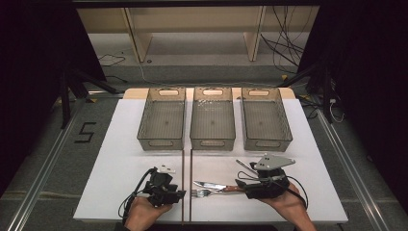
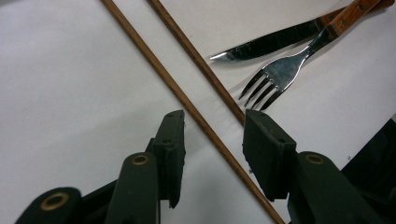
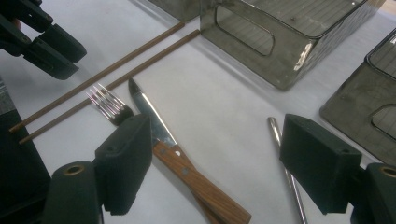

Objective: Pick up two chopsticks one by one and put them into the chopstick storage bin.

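the white table [image 1: 120, 159] carries everything, and both claws sit at its near edge, held in a person's hands. beyond the claws, toward the far side, stand three grey see-through bins in a row: the left bin [image 1: 161, 119] lies ahead of the left claw, the middle bin [image 1: 212, 118] ahead of the gap between the two claws, the right bin [image 1: 265, 119] ahead of the right claw.

the right claw [image 3: 219, 163] hangs over the cutlery with its jaws spread wide and released; nothing is pressed between its pads. the left claw [image 2: 212, 140] is partly parted, gripping nothing, its jaws straddling one of the chopsticks without visibly pinching it.

two thin brown chopsticks [image 2: 187, 98] lie side by side in a long line that starts under the left claw's tips and runs away from it toward the bins. the knife [image 3: 187, 165], with a wooden handle and steel blade, lies between the right claw's jaws, close to that claw's left jaw, its tip pointing toward the left claw. the fork [image 2: 280, 72] lies just beside the knife, handle crossing the knife's handle, tines aimed at the left claw and stopping near the chopsticks. a slim metal rod-like handle [image 3: 286, 168] lies apart from the knife, near the right claw's other jaw; what utensil it is cannot be told.
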Motion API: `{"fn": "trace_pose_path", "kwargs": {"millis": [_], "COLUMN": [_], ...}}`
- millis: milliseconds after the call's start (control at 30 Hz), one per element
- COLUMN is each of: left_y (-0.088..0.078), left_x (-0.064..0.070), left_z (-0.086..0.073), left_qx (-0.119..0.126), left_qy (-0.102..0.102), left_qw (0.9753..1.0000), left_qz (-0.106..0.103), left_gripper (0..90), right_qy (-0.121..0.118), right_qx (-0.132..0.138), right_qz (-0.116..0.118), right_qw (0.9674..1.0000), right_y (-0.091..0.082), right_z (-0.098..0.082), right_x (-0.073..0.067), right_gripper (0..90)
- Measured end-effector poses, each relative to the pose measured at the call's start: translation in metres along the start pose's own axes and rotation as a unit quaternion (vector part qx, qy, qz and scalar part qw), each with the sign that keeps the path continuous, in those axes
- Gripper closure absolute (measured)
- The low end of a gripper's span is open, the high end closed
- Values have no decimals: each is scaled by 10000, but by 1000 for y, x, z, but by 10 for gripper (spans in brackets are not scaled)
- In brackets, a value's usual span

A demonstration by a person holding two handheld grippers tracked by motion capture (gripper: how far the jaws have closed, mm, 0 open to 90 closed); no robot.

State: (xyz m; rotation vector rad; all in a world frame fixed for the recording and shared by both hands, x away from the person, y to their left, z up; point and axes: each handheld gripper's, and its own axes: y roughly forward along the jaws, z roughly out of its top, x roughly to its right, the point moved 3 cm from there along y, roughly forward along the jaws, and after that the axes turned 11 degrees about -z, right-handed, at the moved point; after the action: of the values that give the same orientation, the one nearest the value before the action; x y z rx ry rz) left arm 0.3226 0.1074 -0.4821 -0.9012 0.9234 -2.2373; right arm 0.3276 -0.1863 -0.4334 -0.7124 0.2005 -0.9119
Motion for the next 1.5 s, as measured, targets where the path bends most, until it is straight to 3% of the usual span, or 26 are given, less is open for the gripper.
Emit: {"fn": "trace_pose_path", "kwargs": {"millis": [133,267,433,533,633,800,900,933,1100,1300,1400,1500], "left_y": [5,13,20,24,24,25,24,23,19,17,13,10], "left_x": [5,3,4,6,5,6,5,3,-5,-10,-16,-21], "left_z": [3,5,5,5,6,7,8,8,9,10,11,11], "left_qx": [-173,-426,-547,-691,-732,-887,-909,-967,-1115,-1165,-1266,-1277], "left_qy": [133,100,84,204,225,468,484,510,495,418,380,307], "left_qw": [9997,9987,9981,9964,9961,9928,9924,9912,9892,9895,9872,9873], "left_qz": [110,249,283,436,432,647,671,745,812,743,895,894], "left_gripper": [576,587,573,589,595,681,687,698,718,748,789,809], "right_qy": [38,47,42,43,30,39,28,35,47,45,23,23], "right_qx": [0,-4,-7,-10,-7,-5,-7,-8,-1,-15,-39,-32], "right_qz": [-16,-13,-5,9,8,9,5,6,-10,-34,-32,-27], "right_qw": [10000,10000,10000,10000,10000,10000,10000,10000,10000,10000,10000,10000], "right_y": [0,-1,-1,-1,-1,-1,-1,-1,-2,-1,-1,-1], "right_z": [0,-1,-1,-1,-1,-1,-1,-1,-2,-2,-3,-3], "right_x": [0,1,1,1,1,1,1,2,3,3,3,2], "right_gripper": [261,260,260,260,260,261,261,261,262,265,265,266]}}
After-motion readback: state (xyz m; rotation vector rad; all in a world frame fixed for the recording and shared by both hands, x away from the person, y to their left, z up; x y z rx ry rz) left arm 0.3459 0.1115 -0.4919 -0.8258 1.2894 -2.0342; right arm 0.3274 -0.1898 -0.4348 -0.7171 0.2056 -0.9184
